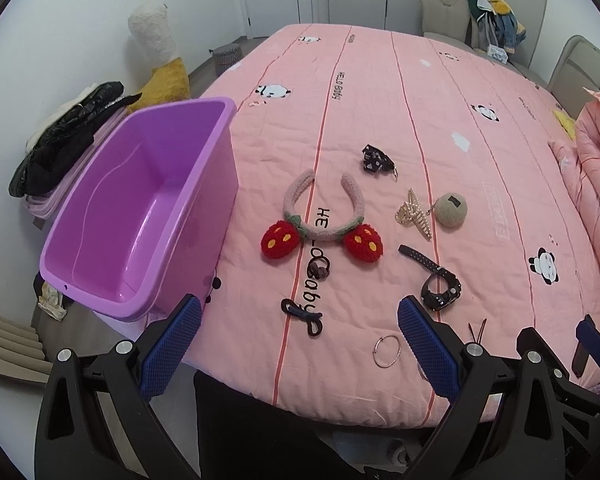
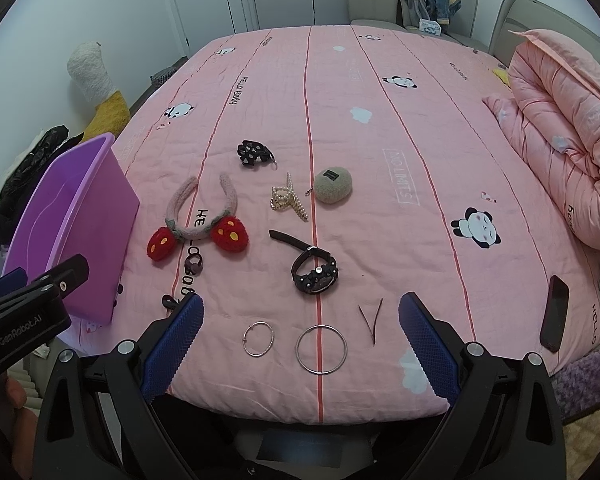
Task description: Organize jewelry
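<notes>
Looking along the left gripper (image 1: 300, 320), its jaws stood spread and empty over the bed's near edge; nothing lay yet in the one purple bin (image 1: 140, 200) at the left, so sorting seemed barely begun. Ahead lay one strawberry headband (image 1: 322, 220) and two hair ties.

From the right wrist, the right gripper (image 2: 300, 320), likewise spread and empty, framed two silver hoops (image 2: 321, 349), one watch (image 2: 314, 274), one pearl claw clip (image 2: 288, 200). Next: descend and pinch one piece.
</notes>
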The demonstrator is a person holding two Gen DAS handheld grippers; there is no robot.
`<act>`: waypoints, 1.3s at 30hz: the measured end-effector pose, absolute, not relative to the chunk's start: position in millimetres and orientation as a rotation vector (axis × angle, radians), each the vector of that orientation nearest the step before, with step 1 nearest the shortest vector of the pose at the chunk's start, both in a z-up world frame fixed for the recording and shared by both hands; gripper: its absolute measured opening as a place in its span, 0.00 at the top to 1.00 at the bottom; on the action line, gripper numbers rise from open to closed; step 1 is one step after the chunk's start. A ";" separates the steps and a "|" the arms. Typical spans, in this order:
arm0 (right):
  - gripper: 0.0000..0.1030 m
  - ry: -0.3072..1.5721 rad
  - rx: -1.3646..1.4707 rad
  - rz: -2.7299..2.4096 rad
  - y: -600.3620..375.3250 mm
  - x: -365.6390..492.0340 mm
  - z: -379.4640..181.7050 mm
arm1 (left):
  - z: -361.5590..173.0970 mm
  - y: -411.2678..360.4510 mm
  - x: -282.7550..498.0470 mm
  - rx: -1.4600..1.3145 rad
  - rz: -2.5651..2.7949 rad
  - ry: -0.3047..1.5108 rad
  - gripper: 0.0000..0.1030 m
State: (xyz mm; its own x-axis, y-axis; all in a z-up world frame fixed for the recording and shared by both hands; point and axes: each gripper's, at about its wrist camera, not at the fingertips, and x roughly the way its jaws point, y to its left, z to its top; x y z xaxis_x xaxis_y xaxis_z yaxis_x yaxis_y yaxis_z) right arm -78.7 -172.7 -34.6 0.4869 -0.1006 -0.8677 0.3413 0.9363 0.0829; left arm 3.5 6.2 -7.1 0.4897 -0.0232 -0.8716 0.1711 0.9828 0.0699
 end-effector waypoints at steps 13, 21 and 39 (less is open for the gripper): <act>0.09 1.147 0.391 -0.192 -207.0 -99.3 -124.2 | -108.7 32.7 12.4 0.202 -0.102 1.207 0.06; 0.09 1.200 0.389 -0.198 -223.4 -107.0 -177.3 | -170.7 22.7 5.4 0.225 -0.141 1.271 0.06; 0.09 1.218 0.450 -0.293 -277.7 -89.1 -245.8 | -232.8 55.2 55.1 0.086 -0.019 1.309 0.06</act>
